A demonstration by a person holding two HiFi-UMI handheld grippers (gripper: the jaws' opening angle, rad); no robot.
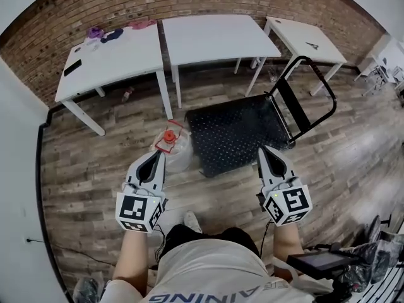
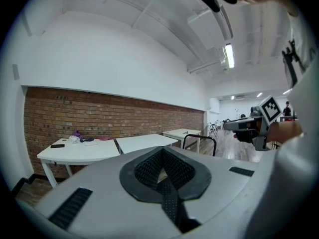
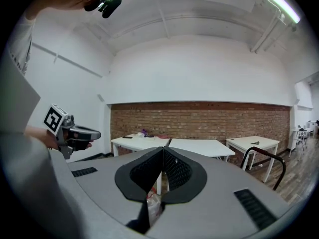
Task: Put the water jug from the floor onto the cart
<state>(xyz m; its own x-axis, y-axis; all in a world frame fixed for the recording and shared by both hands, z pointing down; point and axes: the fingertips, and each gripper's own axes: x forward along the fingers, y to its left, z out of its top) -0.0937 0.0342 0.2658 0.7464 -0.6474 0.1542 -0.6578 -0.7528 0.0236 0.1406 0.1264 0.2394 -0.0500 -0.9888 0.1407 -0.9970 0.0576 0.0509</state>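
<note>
So the clear plastic water jug with the red cap [image 1: 178, 151] sits upright on the wood-plank floor [image 1: 88, 163], centre of the head view, just beside the left edge of the black studded flatbed cart [image 1: 237, 134]. Parked that close, it should only need a short hop up and to the right.

Both tools are held out low in front of the person, pretty much level. The left gripper [image 1: 158, 158] has its jaws pressed together with nothing in them. Its tip overlaps the jug's left side in the head view, but I can't tell if it's actually touching. The right gripper [image 1: 265, 153] is also closed and empty, hovering over the cart's lower right corner. Its own view only shows a bit of the jug down through the gap behind the tips. My guess: the jaws need to open before anything gets lifted.

Room-wise, the cart deck is totally bare. Its black tube handle [image 1: 314, 100] stands on the right side, so the left edge is the free way in. A leg of the white tables [image 1: 113, 59] stands just above the jug, so don't swing that way.
</note>
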